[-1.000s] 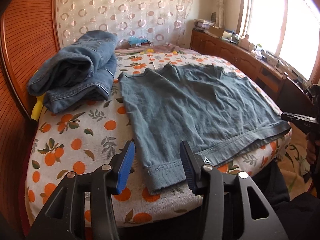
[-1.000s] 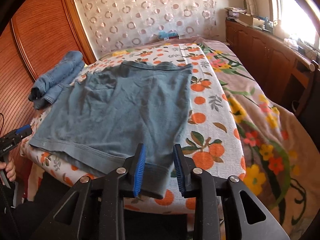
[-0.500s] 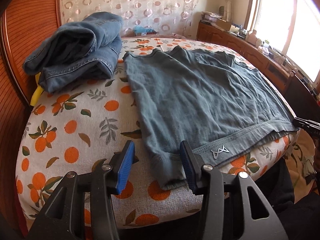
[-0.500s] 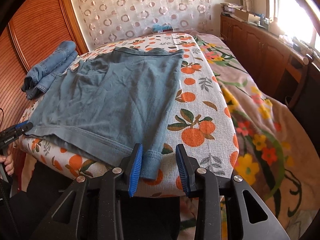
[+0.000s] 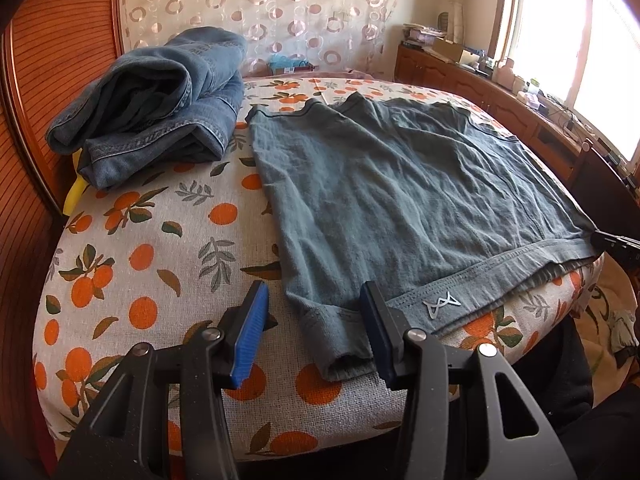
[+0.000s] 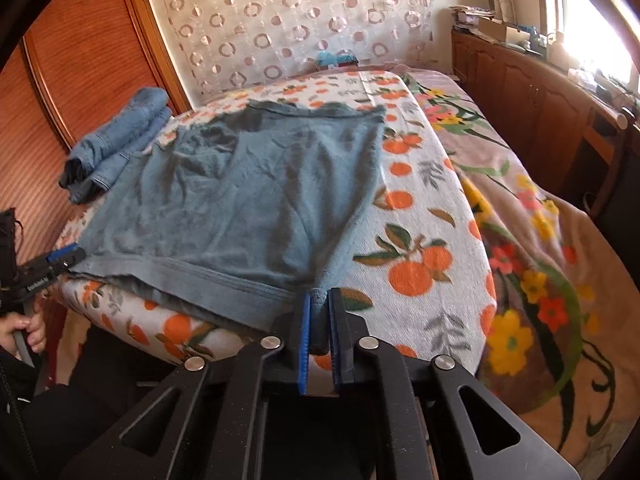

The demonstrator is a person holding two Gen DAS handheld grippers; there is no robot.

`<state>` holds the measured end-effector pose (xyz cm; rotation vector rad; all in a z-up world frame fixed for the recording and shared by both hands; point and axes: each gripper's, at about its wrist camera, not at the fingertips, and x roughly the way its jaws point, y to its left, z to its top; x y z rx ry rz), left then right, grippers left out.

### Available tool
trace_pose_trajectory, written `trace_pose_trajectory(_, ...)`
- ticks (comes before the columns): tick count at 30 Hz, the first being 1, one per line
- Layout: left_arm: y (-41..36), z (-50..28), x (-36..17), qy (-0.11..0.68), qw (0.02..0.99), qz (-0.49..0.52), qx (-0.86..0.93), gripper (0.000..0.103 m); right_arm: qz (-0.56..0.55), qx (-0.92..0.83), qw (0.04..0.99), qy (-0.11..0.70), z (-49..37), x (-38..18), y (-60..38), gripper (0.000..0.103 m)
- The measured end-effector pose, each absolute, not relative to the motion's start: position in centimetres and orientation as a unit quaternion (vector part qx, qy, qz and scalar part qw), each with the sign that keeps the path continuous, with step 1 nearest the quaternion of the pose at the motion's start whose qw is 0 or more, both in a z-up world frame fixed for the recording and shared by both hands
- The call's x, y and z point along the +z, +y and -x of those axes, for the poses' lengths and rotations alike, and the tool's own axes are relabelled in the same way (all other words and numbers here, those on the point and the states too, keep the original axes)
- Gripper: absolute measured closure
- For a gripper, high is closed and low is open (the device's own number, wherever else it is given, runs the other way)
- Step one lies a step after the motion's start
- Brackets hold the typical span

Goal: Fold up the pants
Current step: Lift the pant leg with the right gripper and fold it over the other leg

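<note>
Closing just now, the right gripper (image 6: 319, 330) clamps the near corner of the grey-green knit pants (image 6: 240, 208), where half a second ago its jaws stood apart around it. Left gripper (image 5: 312, 332): jaws apart, straddling the other near corner, pads not pressing. Pants: spread flat on the orange-print bed cover (image 5: 152, 264). Folded blue denim jeans (image 5: 160, 108): 10 o'clock of the pants, beside the ribbed wooden wardrobe (image 5: 32, 120). Wooden cabinets (image 6: 540, 96): 2 o'clock, under a bright window.

Folded jeans (image 5: 152, 108) sit on the orange-print bedsheet (image 5: 132, 264), far left. Floral blanket (image 6: 532, 220) right of the sheet. Wooden cabinets (image 6: 532, 92) under the window.
</note>
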<state>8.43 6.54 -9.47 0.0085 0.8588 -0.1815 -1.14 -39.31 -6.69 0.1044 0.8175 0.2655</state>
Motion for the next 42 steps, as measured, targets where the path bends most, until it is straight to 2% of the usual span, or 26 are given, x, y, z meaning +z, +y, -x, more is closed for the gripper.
trace_pose_trajectory(15,7.4,-9.0,-8.2,0.411,0.908,0.007,-0.085,0.054,-0.025,0.225,0.911,0.344,-2.1,-2.9,-32.3,0.096)
trace_pose_trajectory(23,9.1,-8.7,-7.3,0.397,0.915,0.014,-0.070,0.054,0.003,0.305,0.894,0.328,-4.6,-1.9,-24.5,0.096)
trace_pose_trajectory(33,11.8,-7.5,-6.8,0.389,0.920,0.021,-0.045,0.054,0.026,0.383,0.853,0.353,-6.4,-4.3,-16.9,0.096)
trace_pose_trajectory(37,11.5,-7.5,-6.6,0.387,0.921,0.020,-0.048,0.054,0.016,0.377,0.849,0.371,-7.6,-5.5,-17.7,0.093)
trace_pose_trajectory(42,9.6,-8.0,-6.0,0.381,0.922,0.012,-0.070,0.054,0.016,0.364,0.855,0.369,-6.7,-4.2,-18.1,0.088)
